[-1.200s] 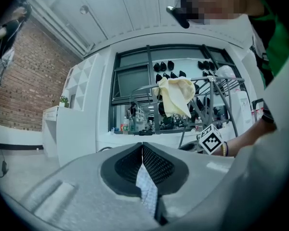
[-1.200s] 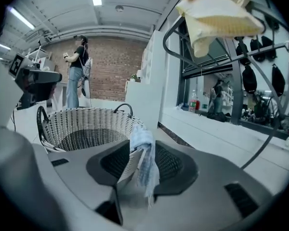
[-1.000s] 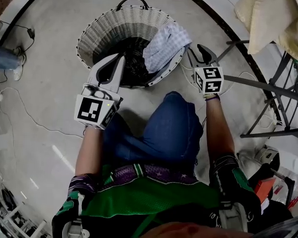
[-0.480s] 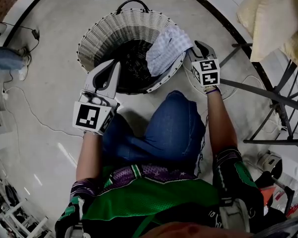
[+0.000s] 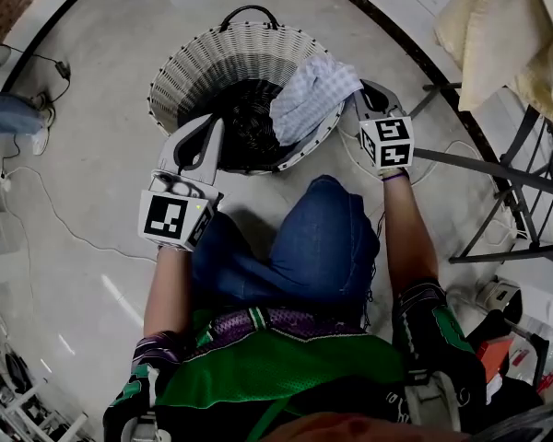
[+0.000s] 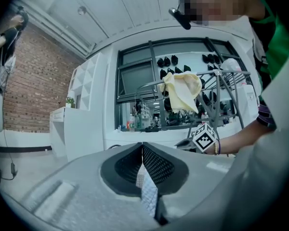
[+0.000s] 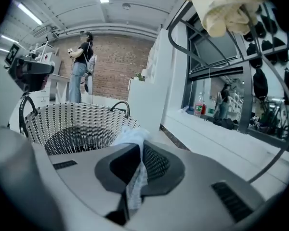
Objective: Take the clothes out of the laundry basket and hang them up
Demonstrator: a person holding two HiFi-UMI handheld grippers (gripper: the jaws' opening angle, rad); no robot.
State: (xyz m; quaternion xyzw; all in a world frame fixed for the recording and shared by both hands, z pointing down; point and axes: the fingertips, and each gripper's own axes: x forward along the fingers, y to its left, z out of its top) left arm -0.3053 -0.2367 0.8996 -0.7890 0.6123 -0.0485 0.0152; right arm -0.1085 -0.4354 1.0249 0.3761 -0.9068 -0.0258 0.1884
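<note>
The left gripper [image 5: 214, 125] and right gripper [image 5: 358, 97] share one build: pale grey moulded shells, black mesh-textured pads [image 6: 156, 165] and a rear cube [image 5: 173, 217] of black-and-white square markers. Behind them are a green top [image 5: 276, 368] with black-and-green patterned sleeves [image 5: 430, 325], a purple patterned waistband [image 5: 258, 319] and blue jeans [image 5: 318, 247]. A purple wristband [image 5: 394, 175] sits just behind the right cube.

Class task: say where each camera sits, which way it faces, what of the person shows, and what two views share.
Head view: on the head, looking steeply down at the laundry basket; shows legs, both forearms, left gripper, right gripper.
Left gripper view: on that gripper, facing the drying rack; shows its shut jaws, the right forearm.
Right gripper view: on that gripper, facing across the basket; its jaws have just closed on the checked cloth.
Shared: the basket, head and right gripper views.
</note>
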